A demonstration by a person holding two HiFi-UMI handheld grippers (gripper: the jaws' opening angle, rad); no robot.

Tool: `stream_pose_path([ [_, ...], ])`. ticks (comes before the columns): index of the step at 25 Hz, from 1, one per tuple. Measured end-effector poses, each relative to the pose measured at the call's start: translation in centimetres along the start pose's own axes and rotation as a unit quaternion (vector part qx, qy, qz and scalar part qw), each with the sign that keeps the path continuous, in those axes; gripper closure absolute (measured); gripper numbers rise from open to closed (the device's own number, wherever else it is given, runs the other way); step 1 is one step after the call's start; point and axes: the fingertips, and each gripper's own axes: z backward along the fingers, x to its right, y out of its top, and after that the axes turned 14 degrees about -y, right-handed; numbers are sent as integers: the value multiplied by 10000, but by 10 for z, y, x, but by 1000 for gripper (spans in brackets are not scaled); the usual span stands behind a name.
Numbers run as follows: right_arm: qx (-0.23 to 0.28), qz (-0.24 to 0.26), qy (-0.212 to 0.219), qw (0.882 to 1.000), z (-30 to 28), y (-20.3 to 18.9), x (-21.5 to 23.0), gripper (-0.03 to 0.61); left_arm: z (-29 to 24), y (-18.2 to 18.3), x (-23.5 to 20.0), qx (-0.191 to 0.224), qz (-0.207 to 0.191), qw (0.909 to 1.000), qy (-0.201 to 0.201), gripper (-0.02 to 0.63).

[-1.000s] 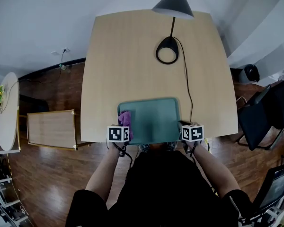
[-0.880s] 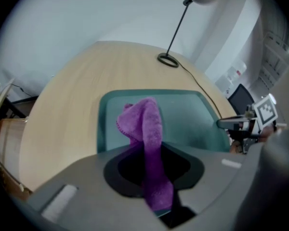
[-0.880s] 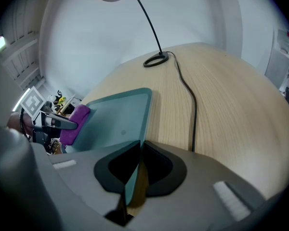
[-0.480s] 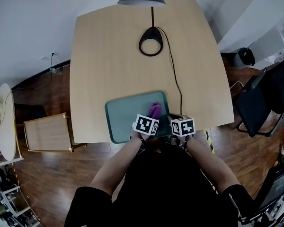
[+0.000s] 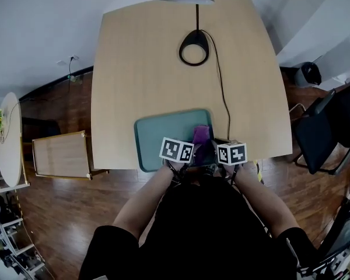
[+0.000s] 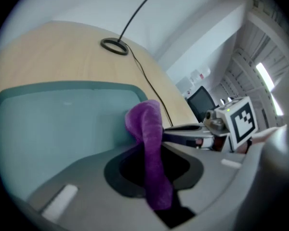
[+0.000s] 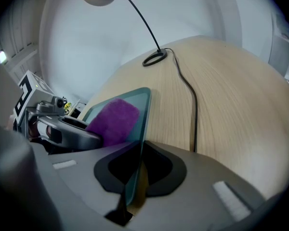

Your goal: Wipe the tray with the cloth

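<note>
A teal tray [image 5: 160, 134] lies at the near edge of the wooden table [image 5: 163, 69]. My left gripper [image 5: 191, 146] is shut on a purple cloth [image 5: 201, 134], which rests on the tray's right end. In the left gripper view the cloth [image 6: 151, 138] runs up out of the jaws and folds onto the tray [image 6: 58, 124]; the jaws have just been closing a little on it. My right gripper [image 7: 134, 174] is shut on the tray's right rim [image 7: 140, 124], close beside the left gripper [image 7: 62, 129].
A black lamp's ring base [image 5: 193, 47] stands far on the table, and its cable [image 5: 223, 104] runs down past the tray's right side to the near edge. A low wooden cabinet [image 5: 61, 155] stands left and a dark chair [image 5: 321, 136] right of the table.
The left gripper has carried the cloth across the tray from its left end to its right end. The right gripper has kept its hold on the tray's rim.
</note>
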Motion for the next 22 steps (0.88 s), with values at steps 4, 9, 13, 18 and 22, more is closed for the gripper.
stream_pose_path([
  [4, -20, 40, -57, 10000, -1, 2, 0, 551, 63, -6, -29, 551, 299, 9977, 256, 511],
  [9, 35, 32, -155, 9999, 0, 5, 5, 551, 165, -28, -75, 1189, 616, 9854, 1051, 514],
  [13, 64, 7, -228, 9997, 1, 8, 7, 552, 220, -57, -111, 890, 498, 9693, 2238, 513],
  [18, 70, 8, -329, 9994, 1, 6, 3, 552, 183, -69, -115, 380, 544, 9751, 2115, 513],
  [22, 72, 0, -297, 9995, 0, 5, 2, 552, 126, -53, -84, 123, 262, 9857, 1658, 513],
])
